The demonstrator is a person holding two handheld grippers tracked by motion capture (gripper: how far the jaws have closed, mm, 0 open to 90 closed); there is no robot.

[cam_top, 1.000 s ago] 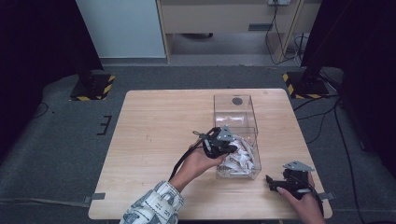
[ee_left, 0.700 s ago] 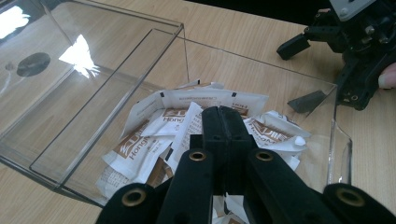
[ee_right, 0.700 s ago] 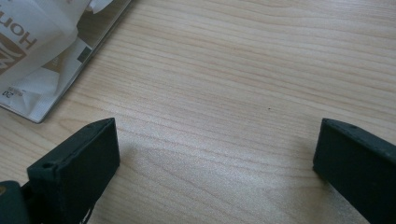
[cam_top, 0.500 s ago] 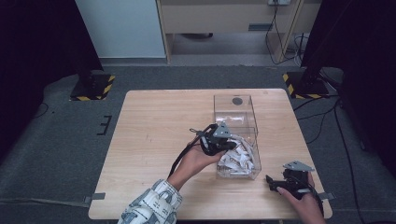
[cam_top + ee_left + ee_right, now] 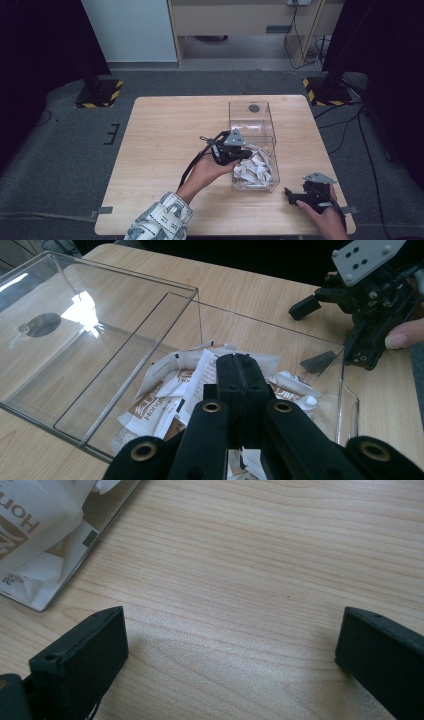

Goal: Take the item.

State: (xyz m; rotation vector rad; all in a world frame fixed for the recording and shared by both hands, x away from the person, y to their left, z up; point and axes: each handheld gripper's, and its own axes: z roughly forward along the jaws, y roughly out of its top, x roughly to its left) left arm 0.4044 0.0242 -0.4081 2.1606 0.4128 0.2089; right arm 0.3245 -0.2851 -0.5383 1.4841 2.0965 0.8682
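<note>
A wooden surface (image 5: 170,150) holds a clear plastic box (image 5: 252,112) with two compartments. The near compartment is heaped with white and brown paper packets (image 5: 255,167); the far one holds no packets and has a dark round spot (image 5: 254,108) on its floor. The left claw (image 5: 245,153), held in the person's left hand (image 5: 207,170), reaches over the near compartment with its jaws pressed together above the packets; whether anything is pinched between them cannot be told. The right claw (image 5: 290,196) rests on the surface just beside the box's near right corner, jaws spread wide around bare wood.
</note>
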